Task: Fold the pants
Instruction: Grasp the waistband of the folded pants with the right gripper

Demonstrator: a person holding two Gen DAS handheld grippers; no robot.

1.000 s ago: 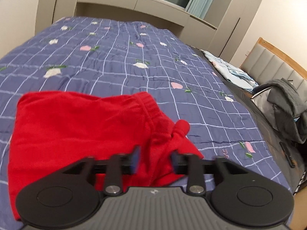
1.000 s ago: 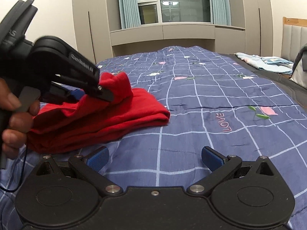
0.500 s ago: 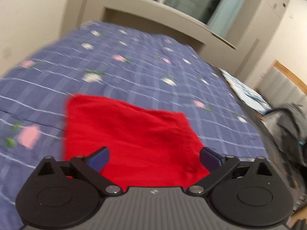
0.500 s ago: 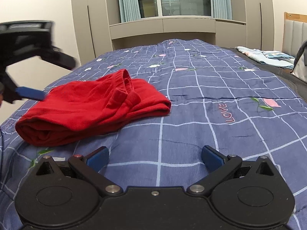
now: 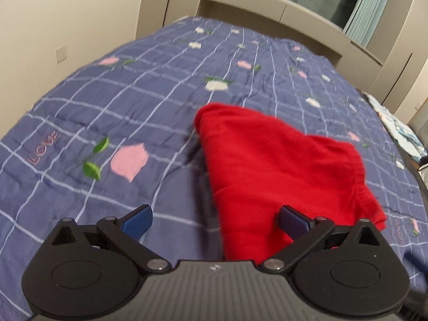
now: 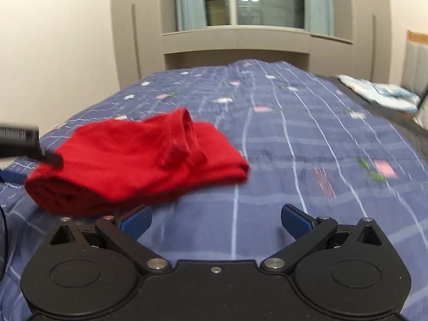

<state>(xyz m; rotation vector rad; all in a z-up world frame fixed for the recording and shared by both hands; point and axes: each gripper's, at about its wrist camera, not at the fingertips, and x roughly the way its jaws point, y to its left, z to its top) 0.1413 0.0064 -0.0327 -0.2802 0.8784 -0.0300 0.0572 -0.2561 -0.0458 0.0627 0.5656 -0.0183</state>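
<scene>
Pants: red pants (image 5: 278, 160) lie folded in a bundle on the bed (image 5: 160, 101), right of centre in the left wrist view, left of centre in the right wrist view (image 6: 139, 160).
Left tongs: left tongs (image 5: 215, 220) spread wide at the bottom of their own frame, gripping nothing; the near edge of the bundle shows between the blue pads, untouched.
Right tongs: right tongs (image 6: 215, 220) equally wide, holding nothing, only quilt between the pads.
Left view only: the pink word LOVE (image 5: 42, 148) stitched at the frame's left edge, and a wall socket (image 5: 61, 53) in the upper left.
Right view only: the window (image 6: 254, 0) head-on at the top, light bedding (image 6: 379, 93) at the right edge, and part of the other black tool (image 6: 18, 141) at the left edge beside the bundle.
</scene>
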